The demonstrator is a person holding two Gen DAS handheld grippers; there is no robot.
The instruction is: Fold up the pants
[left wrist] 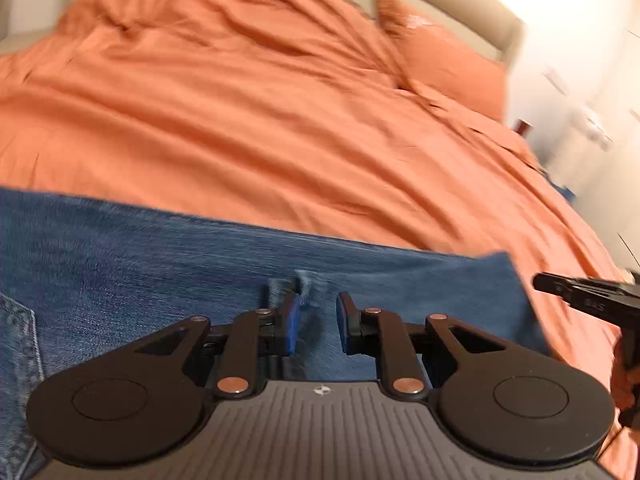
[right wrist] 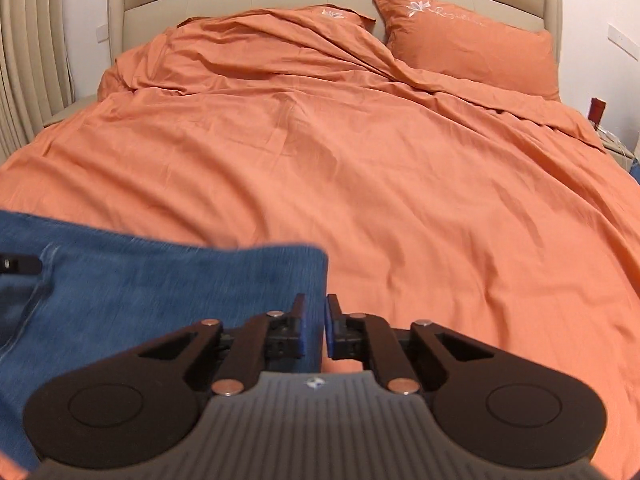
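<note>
Orange duvet [right wrist: 360,168]: covers the whole bed, creased, with a pillow [right wrist: 472,52] at the headboard end.
Jeans [right wrist: 140,300]: blue denim, lying flat on the near edge of the duvet, left of centre in the right wrist view; a back pocket [left wrist: 16,340] shows at the far left of the left wrist view.
Right gripper [right wrist: 315,334]: jaws together, clamped on the right-hand edge of the jeans, near the corner.
Left gripper [left wrist: 318,326]: jaws a little apart, straddling a raised pucker of denim; whether the pads press it I cannot tell.
Risk, slip: the right grip is close to the edge, so a quick pull could strip the denim free.
Risk, uneven fold: if the left jaws hold nothing, only one side lifts and the fold skews.
Risk, snag: jaws this low may pinch the duvet too and drag it.
Containers: none in view.
</note>
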